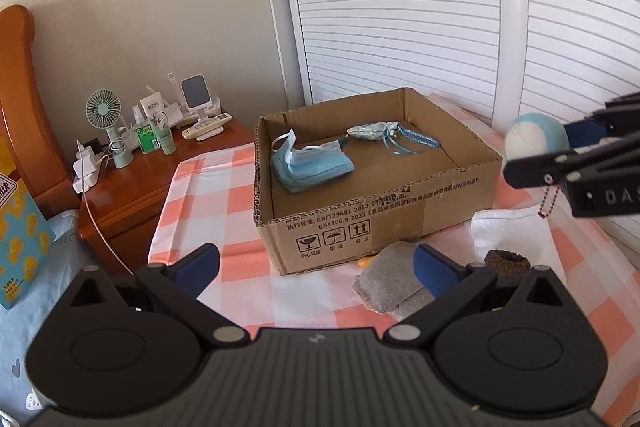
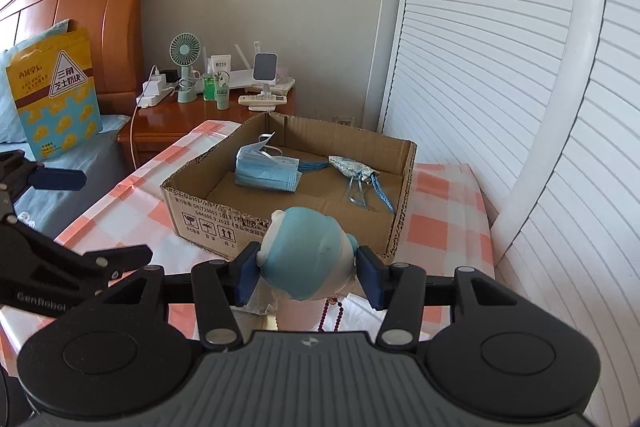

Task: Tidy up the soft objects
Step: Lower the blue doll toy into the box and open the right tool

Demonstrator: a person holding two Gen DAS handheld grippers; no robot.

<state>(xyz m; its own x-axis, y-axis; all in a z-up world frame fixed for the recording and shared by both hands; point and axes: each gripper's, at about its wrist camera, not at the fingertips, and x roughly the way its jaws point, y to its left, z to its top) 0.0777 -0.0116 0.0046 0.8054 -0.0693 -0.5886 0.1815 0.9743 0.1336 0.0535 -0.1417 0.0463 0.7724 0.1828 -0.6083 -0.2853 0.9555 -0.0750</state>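
Observation:
An open cardboard box (image 1: 400,205) (image 2: 208,215) stands on the checked table and holds a blue face mask (image 1: 310,167) (image 2: 266,173) and a small silver-blue pouch (image 1: 370,131) (image 2: 350,165). My right gripper (image 2: 308,277) is shut on a blue and white plush toy (image 2: 310,255) (image 1: 534,137), held above the table just before the box's near right corner; a bead chain (image 1: 548,201) hangs from it. My left gripper (image 1: 316,265) is open and empty, in front of the box. A grey cloth (image 1: 390,275), a brown hair tie (image 1: 506,261) and a white cloth (image 1: 508,227) lie on the table.
A wooden nightstand (image 1: 132,187) (image 2: 168,117) at the left carries a fan, bottles, chargers and a remote. A bed with a yellow-blue bag (image 2: 54,91) is further left. White louvred doors (image 1: 400,7) (image 2: 500,67) stand behind and right.

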